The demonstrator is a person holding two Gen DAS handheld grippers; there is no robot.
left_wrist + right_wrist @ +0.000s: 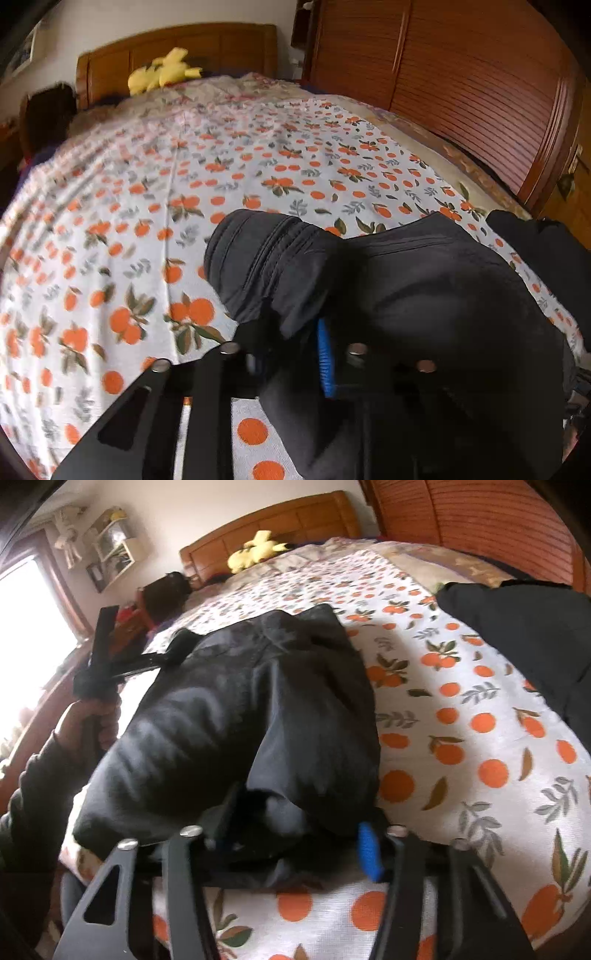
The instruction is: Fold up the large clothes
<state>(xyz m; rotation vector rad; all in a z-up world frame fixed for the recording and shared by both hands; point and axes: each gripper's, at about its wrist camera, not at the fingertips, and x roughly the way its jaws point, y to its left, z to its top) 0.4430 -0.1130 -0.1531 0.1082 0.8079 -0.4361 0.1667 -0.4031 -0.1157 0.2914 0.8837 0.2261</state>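
Your left gripper and right gripper both pinch the black garment; lift its edge evenly, keeping it taut over the bed

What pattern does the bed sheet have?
Oranges with leaves on white bed sheet; clearest in left wrist view.

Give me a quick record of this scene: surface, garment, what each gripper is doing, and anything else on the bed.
surface: bed sheet printed with oranges
garment: black garment, bunched on the sheet
left gripper: closed on the garment's edge
right gripper: closed on a fold of the garment
other: yellow plush toy by the wooden headboard
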